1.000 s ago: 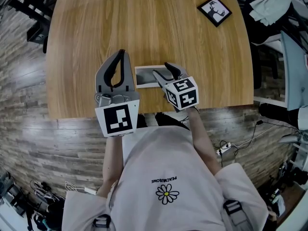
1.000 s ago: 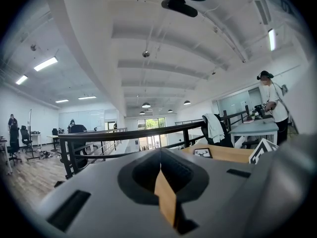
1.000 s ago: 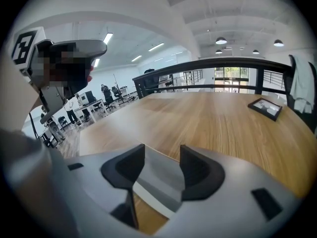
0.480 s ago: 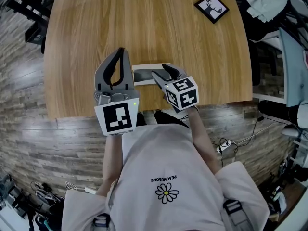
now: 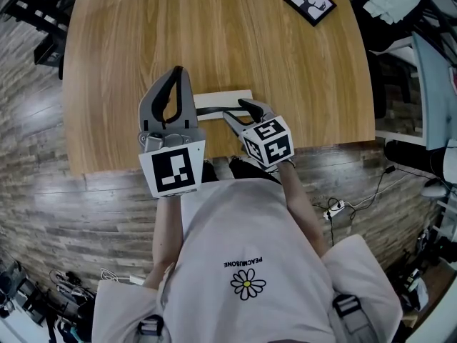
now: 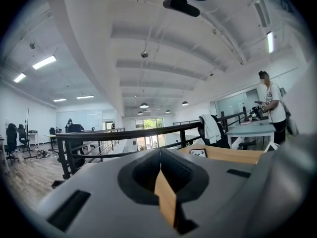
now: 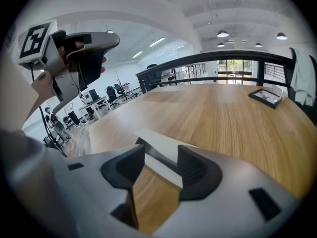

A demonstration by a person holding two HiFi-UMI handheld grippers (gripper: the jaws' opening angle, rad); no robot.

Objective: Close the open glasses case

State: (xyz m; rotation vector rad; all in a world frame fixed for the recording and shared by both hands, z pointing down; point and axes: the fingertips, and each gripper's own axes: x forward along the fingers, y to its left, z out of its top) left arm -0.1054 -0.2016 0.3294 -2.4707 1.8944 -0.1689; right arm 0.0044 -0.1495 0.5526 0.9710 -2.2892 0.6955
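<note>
The glasses case (image 5: pixel 223 95) is a flat white box near the front of the wooden table (image 5: pixel 214 34). Its lid is almost down, and only a thin dark slit shows along the near side. My right gripper (image 5: pixel 235 108) is open with its jaws straddling the case's near right end. In the right gripper view the case (image 7: pixel 158 145) runs between the two jaws of that gripper (image 7: pixel 162 155). My left gripper (image 5: pixel 178 71) is shut and empty, raised just left of the case. In its own view the left gripper (image 6: pixel 159 153) looks out over the room.
A small black-framed picture (image 5: pixel 309 1) lies at the table's far right corner, also visible as a framed picture (image 7: pixel 266 96) in the right gripper view. The table's front edge is just below the grippers. A person (image 6: pixel 270 100) stands at a desk far off.
The case's dark inside has narrowed from a wide opening to a thin slit as the lid came down. Both grippers shifted slightly away from me along the table.
</note>
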